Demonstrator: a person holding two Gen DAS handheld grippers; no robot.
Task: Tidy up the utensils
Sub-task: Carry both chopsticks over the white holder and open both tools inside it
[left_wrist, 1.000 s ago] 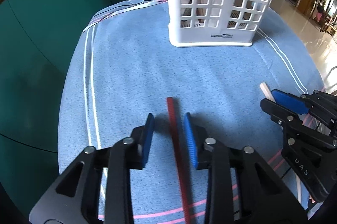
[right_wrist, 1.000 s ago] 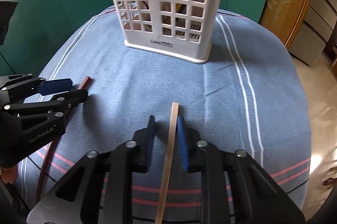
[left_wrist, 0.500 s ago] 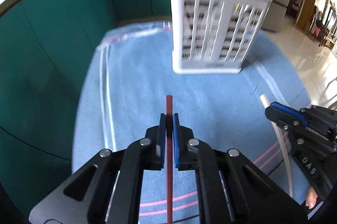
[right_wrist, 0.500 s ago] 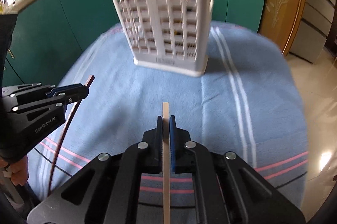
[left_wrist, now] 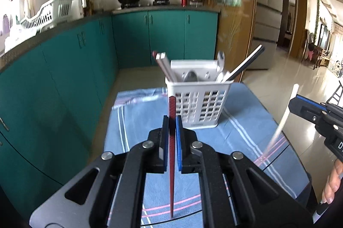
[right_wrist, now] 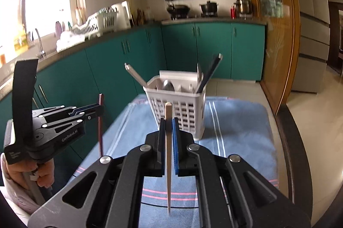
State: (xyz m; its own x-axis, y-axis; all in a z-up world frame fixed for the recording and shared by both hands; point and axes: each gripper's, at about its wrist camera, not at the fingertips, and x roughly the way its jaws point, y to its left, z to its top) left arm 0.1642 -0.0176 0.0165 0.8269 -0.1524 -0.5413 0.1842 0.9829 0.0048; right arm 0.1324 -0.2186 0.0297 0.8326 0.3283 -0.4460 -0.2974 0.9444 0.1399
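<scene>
My left gripper [left_wrist: 172,118] is shut on a red chopstick [left_wrist: 172,155], held up off the cloth with its thin tip hanging toward me. My right gripper [right_wrist: 169,121] is shut on a pale wooden chopstick [right_wrist: 168,163], lifted the same way. Ahead of both stands a white slotted utensil basket [left_wrist: 199,108] [right_wrist: 178,108] holding a spoon, a fork and several chopsticks. Each gripper shows in the other's view: the right gripper [left_wrist: 300,102] with its pale chopstick [left_wrist: 283,118] at the right edge, the left gripper [right_wrist: 99,107] with the red chopstick [right_wrist: 100,131] at the left.
A blue striped cloth [left_wrist: 246,121] [right_wrist: 235,131] covers the table. Teal cabinets [left_wrist: 64,78] run along the left and back, with a dish rack [left_wrist: 47,14] and pots on the counter. The table's dark edge [right_wrist: 293,153] and tiled floor lie to the right.
Both grippers closed on their chopsticks, which lay on the cloth a second ago, and rose with them. The views tilted up, so the basket's rim and the kitchen behind came into sight.
</scene>
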